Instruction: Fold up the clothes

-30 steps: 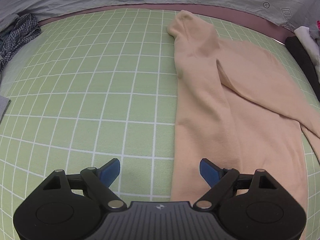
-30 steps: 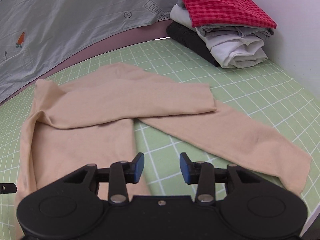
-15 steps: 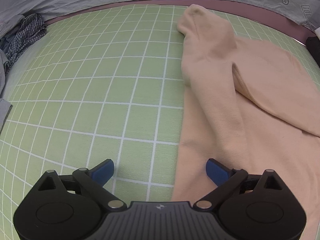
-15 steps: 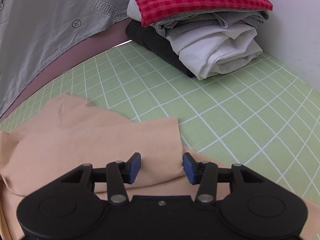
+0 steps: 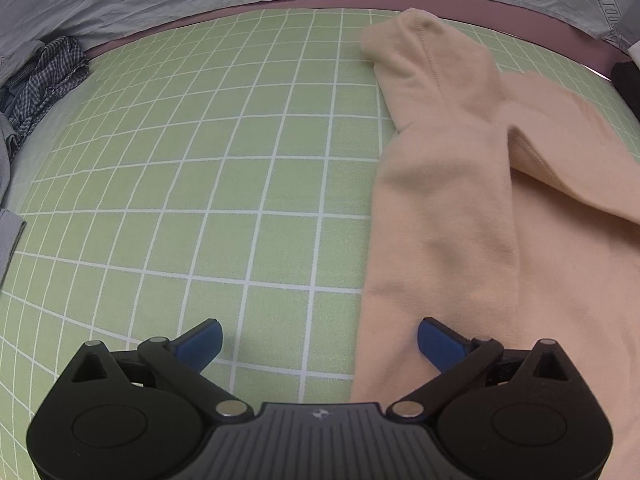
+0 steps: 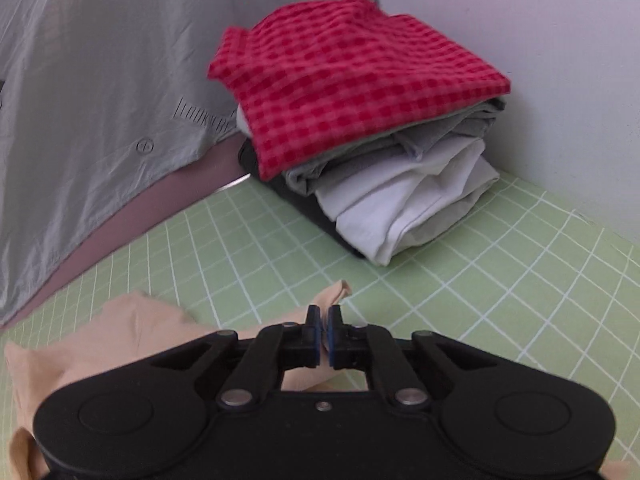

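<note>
R gripper (image 6: 324, 330) jaws are clamped on the top's (image 5: 460, 216) sleeve end; L gripper (image 5: 319, 340) jaws wide open, straddling its hem edge, nothing held. Best to carry the sleeve across the body w/o dragging, keeping cloth taut. Top lies on the green mat (image 5: 200, 160), long axis running away from L cam, collar end far.

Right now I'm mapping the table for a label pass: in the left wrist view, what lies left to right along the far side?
Blue-checked crumpled garment → bare green grid mat → peach sweater → dark folded garment at the right edge.
</note>
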Action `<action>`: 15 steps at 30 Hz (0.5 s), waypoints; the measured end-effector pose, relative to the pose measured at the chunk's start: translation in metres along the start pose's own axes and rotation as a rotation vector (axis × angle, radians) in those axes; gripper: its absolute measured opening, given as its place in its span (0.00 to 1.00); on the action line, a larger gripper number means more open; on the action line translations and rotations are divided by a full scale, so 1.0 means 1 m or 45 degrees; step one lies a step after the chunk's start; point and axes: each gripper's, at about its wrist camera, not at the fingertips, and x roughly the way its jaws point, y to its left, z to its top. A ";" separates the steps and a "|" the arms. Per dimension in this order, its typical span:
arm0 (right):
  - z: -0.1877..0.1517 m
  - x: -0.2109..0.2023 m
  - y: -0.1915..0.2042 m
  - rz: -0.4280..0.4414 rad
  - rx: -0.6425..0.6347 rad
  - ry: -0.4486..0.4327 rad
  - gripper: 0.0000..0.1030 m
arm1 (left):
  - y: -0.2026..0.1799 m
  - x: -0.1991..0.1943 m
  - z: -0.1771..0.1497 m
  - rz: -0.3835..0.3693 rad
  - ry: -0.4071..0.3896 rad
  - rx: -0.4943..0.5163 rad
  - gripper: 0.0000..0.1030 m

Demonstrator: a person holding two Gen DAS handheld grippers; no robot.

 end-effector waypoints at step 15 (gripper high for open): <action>-0.011 0.040 -0.020 -0.227 -0.051 0.072 0.00 | 0.012 0.004 0.003 -0.063 0.025 -0.063 1.00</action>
